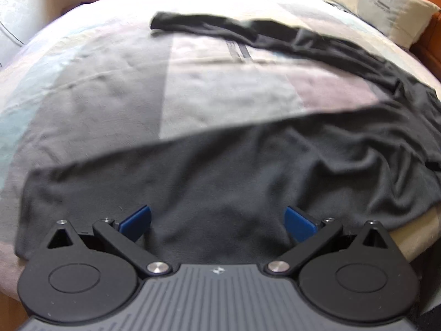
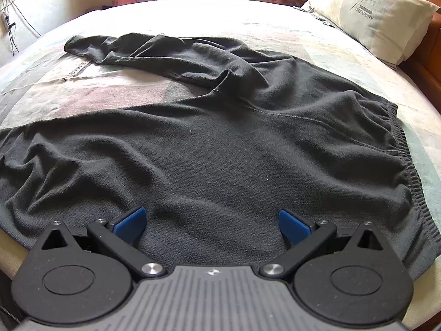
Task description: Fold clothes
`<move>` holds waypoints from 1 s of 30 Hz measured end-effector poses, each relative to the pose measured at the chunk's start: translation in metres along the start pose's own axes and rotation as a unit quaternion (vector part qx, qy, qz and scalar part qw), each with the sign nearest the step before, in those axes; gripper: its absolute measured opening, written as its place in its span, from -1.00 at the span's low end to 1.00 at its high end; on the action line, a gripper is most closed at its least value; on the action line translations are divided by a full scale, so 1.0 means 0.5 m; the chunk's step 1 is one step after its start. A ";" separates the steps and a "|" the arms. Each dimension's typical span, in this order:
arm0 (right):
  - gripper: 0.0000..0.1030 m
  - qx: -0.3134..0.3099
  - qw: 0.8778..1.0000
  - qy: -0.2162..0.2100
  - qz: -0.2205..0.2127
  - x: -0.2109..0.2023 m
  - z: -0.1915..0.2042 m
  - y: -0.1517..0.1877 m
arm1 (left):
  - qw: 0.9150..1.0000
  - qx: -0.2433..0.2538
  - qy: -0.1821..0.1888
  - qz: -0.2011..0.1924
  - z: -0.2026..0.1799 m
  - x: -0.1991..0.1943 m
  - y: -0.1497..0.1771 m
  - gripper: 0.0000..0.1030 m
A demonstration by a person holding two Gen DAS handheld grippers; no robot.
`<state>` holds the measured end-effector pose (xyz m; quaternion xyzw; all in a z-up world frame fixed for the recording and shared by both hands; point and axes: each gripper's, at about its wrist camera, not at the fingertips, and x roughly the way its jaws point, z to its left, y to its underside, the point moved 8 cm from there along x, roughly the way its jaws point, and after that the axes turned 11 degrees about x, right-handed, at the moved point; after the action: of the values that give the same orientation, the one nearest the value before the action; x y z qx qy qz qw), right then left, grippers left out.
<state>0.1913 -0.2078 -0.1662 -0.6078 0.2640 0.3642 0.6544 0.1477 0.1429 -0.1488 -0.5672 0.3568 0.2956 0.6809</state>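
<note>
Black trousers (image 2: 220,143) lie across the bed (image 2: 330,44), waistband right, legs running left, seemingly unfolded. Left gripper (image 1: 217,220) and right gripper (image 2: 210,222) hover spread apart, empty.

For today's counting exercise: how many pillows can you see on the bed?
1. The pillow lies at the bed's far right corner, beyond the dark trousers. Others may sit outside the frame.

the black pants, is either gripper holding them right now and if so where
Nothing is held. The left gripper and the right gripper are both open over the black pants, which lie spread on the bed.
</note>
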 end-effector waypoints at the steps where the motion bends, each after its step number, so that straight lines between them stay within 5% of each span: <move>1: 1.00 0.000 1.000 0.000 -0.001 0.000 0.000 0.000 | 1.000 0.001 0.006 -0.010 -0.003 -0.002 -0.017 0.99; 4: 1.00 0.000 1.000 -0.001 -0.005 0.000 0.000 0.002 | 0.999 0.006 0.025 -0.037 -0.016 -0.003 -0.067 0.99; 8: 1.00 0.001 1.000 0.000 -0.005 -0.001 0.000 0.001 | 0.998 0.031 0.041 -0.026 -0.054 0.040 -0.098 0.99; 17: 1.00 0.001 1.000 -0.001 -0.011 -0.001 0.001 0.002 | 0.999 0.043 0.031 0.001 -0.054 0.042 -0.004 0.99; 30: 1.00 0.004 1.000 -0.004 -0.001 0.002 -0.001 -0.001 | 0.999 0.031 0.026 0.004 -0.068 0.062 -0.021 0.99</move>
<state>0.1926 -0.2083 -0.1667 -0.6041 0.2619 0.3650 0.6582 0.1689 0.1077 -0.1718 -0.5522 0.3854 0.2724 0.6873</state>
